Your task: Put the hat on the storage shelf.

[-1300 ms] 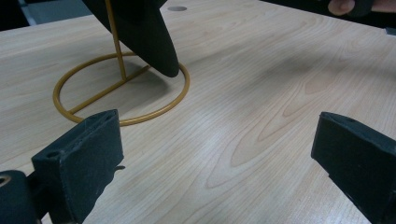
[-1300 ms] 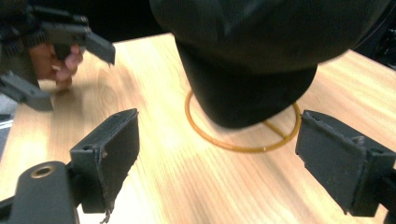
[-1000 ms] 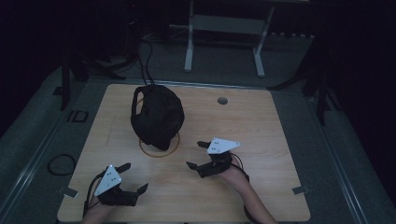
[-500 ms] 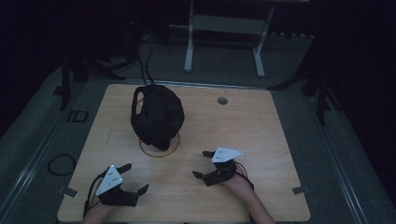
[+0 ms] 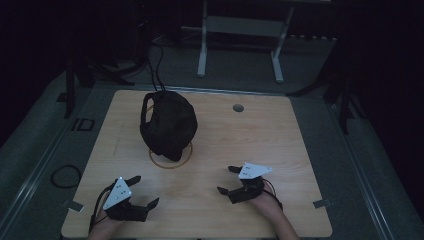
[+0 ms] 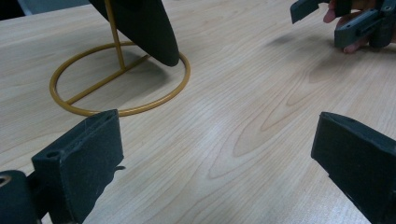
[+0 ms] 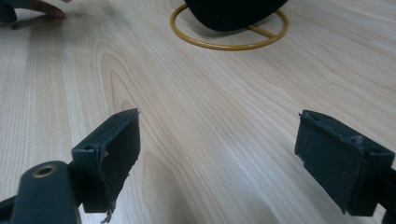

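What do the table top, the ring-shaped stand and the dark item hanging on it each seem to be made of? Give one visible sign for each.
Table top: pale wood or wood-look laminate, smooth with a low sheen; flowing grain lines show.
Ring stand: probably thin metal rod with a gold finish; it is slim, rigid and evenly coloured.
Dark item: looks like matt black fabric, perhaps a cap or bag; it sags softly and carries a strap loop.

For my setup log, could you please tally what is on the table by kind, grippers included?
Black bag, hanging on the stand: 1
Gold wire stand with ring base: 1
Handheld grippers, both open: 2, left gripper and right gripper
Total: 4
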A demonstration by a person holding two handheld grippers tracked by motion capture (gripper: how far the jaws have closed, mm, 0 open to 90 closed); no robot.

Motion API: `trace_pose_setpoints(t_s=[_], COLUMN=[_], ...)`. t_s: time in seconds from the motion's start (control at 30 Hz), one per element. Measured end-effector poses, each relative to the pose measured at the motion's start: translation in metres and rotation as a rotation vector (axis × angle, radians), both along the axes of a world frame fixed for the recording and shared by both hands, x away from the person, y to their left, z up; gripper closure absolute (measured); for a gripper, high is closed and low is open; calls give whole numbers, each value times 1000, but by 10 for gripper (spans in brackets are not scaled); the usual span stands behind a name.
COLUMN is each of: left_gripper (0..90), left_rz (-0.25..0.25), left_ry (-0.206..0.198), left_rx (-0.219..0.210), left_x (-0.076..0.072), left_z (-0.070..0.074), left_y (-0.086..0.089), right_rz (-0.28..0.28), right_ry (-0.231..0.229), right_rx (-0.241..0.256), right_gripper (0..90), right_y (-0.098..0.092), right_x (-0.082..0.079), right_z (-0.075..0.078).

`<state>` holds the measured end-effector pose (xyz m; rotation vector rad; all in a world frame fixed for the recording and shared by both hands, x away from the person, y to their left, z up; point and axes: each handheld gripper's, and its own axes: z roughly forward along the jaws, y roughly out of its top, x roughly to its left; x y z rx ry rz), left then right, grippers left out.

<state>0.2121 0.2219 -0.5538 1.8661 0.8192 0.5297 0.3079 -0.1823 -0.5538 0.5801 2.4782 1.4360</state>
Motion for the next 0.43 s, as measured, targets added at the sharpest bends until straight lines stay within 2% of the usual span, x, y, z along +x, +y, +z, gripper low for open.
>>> trace_pose_setpoints(t_s=[0.23, 0.43], left_gripper=[26, 26], left_rz=[-4, -2], left_ry=[1, 4], left_rx=[1, -6], left_x=[0, 0], left_z=[-1, -1], left_y=[-2, -1], right_rz=[-28, -36], right_ry=[9, 14], right_rx=[9, 6], right_gripper=[142, 142], right_y=[-17, -17], right_x=[-5, -3], right_z=[-2, -3])
